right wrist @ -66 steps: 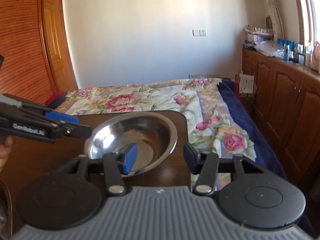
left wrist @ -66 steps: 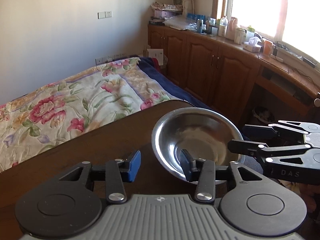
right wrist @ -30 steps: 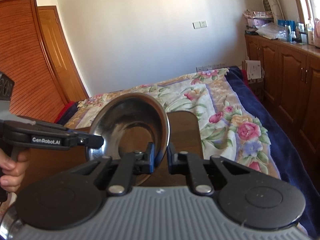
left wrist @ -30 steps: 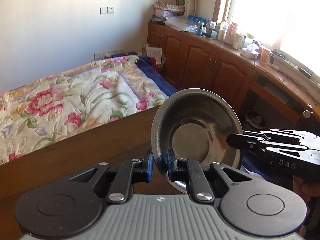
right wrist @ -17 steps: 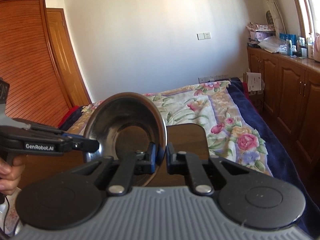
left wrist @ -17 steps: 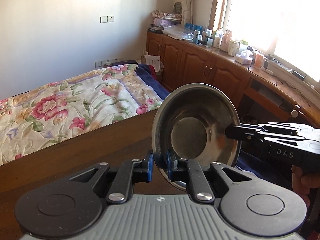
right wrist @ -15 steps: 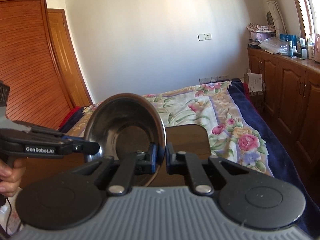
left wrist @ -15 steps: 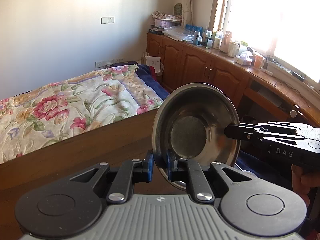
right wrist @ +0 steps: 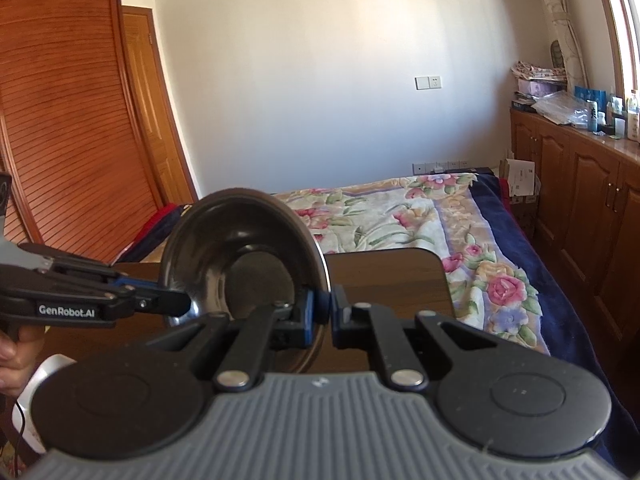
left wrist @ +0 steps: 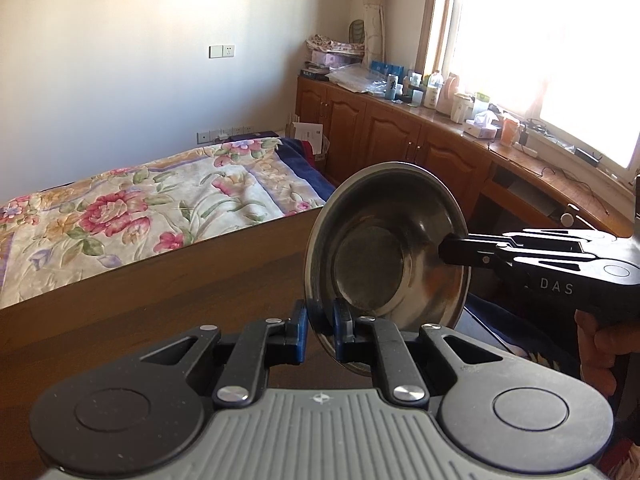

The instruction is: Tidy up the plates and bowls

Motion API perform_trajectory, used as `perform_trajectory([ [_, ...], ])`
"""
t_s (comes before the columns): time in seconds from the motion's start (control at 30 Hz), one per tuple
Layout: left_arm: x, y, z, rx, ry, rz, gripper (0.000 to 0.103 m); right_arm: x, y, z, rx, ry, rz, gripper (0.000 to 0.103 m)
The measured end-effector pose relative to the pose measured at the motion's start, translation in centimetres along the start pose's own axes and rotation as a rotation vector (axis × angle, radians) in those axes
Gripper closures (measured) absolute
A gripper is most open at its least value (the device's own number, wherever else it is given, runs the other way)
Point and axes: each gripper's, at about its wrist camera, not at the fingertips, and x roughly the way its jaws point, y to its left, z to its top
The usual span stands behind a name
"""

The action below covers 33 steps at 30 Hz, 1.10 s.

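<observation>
A steel bowl [left wrist: 384, 256] hangs above the brown table [left wrist: 160, 292], tipped almost on edge with its hollow towards both cameras. My left gripper [left wrist: 320, 334] is shut on the bowl's near rim. The right gripper [left wrist: 444, 250] reaches in from the right and clamps the opposite rim. In the right wrist view the same steel bowl [right wrist: 240, 264] stands in front, the right gripper [right wrist: 322, 316] is shut on its rim, and the left gripper [right wrist: 184, 304] pinches the rim from the left. A hand [right wrist: 16, 352] holds that left tool.
Beyond the table's far edge lies a bed with a floral quilt [left wrist: 132, 204]. Wooden cabinets [left wrist: 400, 140] with bottles and boxes on top run under the window at the right. A slatted wooden door [right wrist: 72, 128] stands at the left. A white object [right wrist: 36, 396] shows low at the left.
Both grippers closed on the bowl's rim, lifted it off the table and tipped it upright. Over the last second it rose further and the view swung towards the window.
</observation>
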Motion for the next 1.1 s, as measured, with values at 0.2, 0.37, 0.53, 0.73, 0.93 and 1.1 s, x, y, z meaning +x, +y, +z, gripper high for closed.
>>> perform_trajectory([
  [0.2,-2.3,0.3,-1.9,-0.011,-0.010,0.007,0.089,-1.0,1.8,-0.6,-0.025,0.003,0.026,0.093],
  [0.37,-3.5,0.9,-3.7,-0.026,-0.007,0.005,0.089,-1.7,3.2,-1.6,-0.042,0.018,0.046,0.093],
  [0.53,-4.3,1.2,-5.1,-0.030,0.002,0.004,0.089,-2.2,4.3,-2.7,-0.041,0.038,0.065,0.093],
  [0.73,-4.8,1.2,-6.3,-0.028,0.001,0.007,0.089,-2.7,4.9,-3.6,-0.037,0.050,0.080,0.093],
  [0.93,-5.0,1.3,-7.5,-0.037,0.007,0.003,0.089,-2.8,5.5,-4.3,-0.035,0.063,0.091,0.093],
  [1.1,-4.9,1.2,-8.9,-0.037,0.021,0.002,0.089,-2.8,6.0,-5.1,-0.042,0.081,0.092,0.093],
])
